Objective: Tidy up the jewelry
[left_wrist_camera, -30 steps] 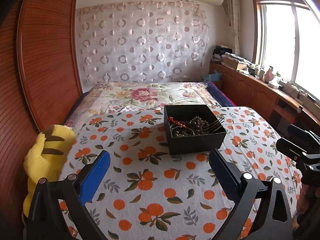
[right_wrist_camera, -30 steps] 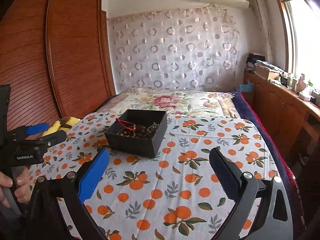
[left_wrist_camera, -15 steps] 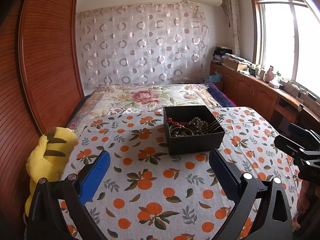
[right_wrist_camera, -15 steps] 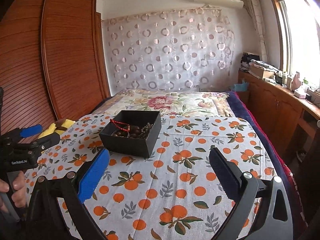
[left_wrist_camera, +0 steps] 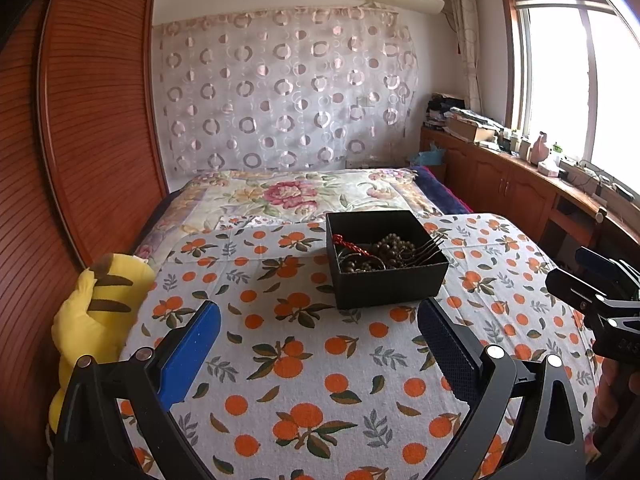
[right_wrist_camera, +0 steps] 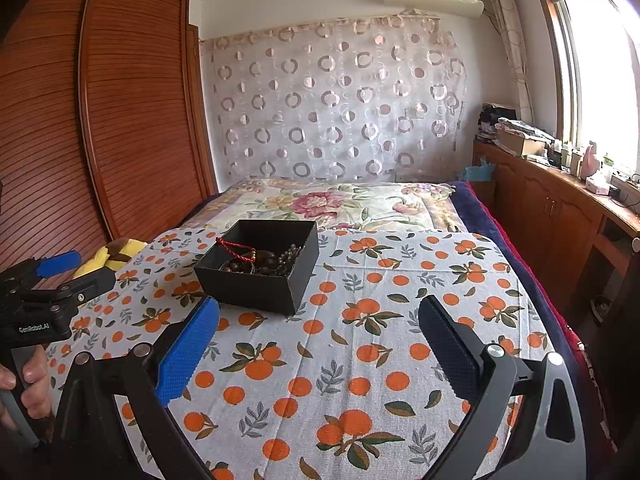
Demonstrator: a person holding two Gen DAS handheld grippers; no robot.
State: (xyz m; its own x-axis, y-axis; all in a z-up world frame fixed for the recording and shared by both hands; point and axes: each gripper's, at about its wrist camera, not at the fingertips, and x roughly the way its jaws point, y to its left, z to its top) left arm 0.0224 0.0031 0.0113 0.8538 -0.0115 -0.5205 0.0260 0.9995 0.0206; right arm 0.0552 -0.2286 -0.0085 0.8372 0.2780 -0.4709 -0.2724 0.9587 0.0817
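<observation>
- Yellow plush toy (left_wrist_camera: pixel 96 320): lying at the left edge of the bed, beside the wooden wardrobe (left_wrist_camera: pixel 92 120), well apart from the work.
- Left gripper (left_wrist_camera: pixel 318 344): hovering over the orange-print cloth (left_wrist_camera: pixel 304 360) near its front edge, jaws standing wide and holding nothing, likely readying an approach.
- Black box (left_wrist_camera: pixel 384 258): sitting open toward the cloth's far edge, gathering the jewelry so pieces can be sorted out.
- Red cord (right_wrist_camera: pixel 236 247), dark bead strands (left_wrist_camera: pixel 390 245): lying tangled inside the box.
- Right gripper (right_wrist_camera: pixel 318 344): hovering near the cloth's front edge, jaws wide, empty, pointing right of the box.
</observation>
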